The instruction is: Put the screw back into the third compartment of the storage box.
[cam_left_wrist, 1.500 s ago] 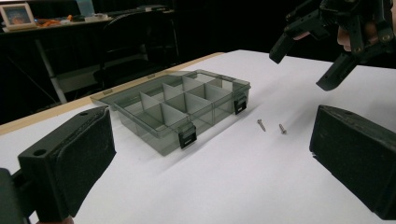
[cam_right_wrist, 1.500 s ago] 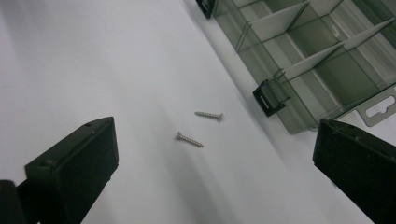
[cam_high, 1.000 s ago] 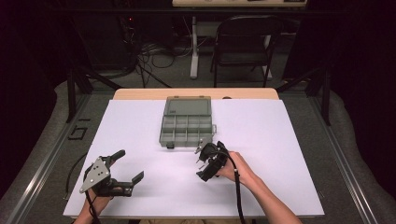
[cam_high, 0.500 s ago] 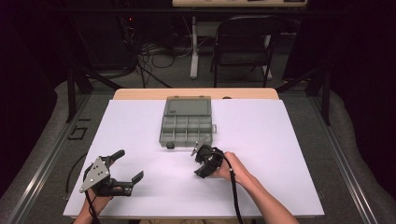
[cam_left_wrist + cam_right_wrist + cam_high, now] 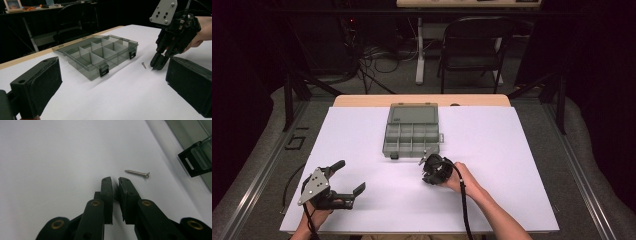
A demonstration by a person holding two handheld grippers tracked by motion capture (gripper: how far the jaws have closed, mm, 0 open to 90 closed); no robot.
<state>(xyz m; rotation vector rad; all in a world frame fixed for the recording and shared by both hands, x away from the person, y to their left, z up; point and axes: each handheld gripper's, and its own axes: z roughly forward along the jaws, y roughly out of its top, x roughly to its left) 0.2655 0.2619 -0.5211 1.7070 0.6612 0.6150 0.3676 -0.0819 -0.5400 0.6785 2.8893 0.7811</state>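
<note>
The right tongs have just been closing and now stand nearly shut with nothing between the pads, tips down close to the white worktop. The small silver flat-head screw lies just beyond and beside those tips, flat on its side and untouched, a short way from the black latch of the smoky grey plastic compartment box, which sits open. The screw looks light, hard and slick, likely to roll or skitter if nudged; I'd say the best hold is across the threaded shank near the middle, pads square to it. The left tongs rest wide and empty at the near left of the worktop.
</note>
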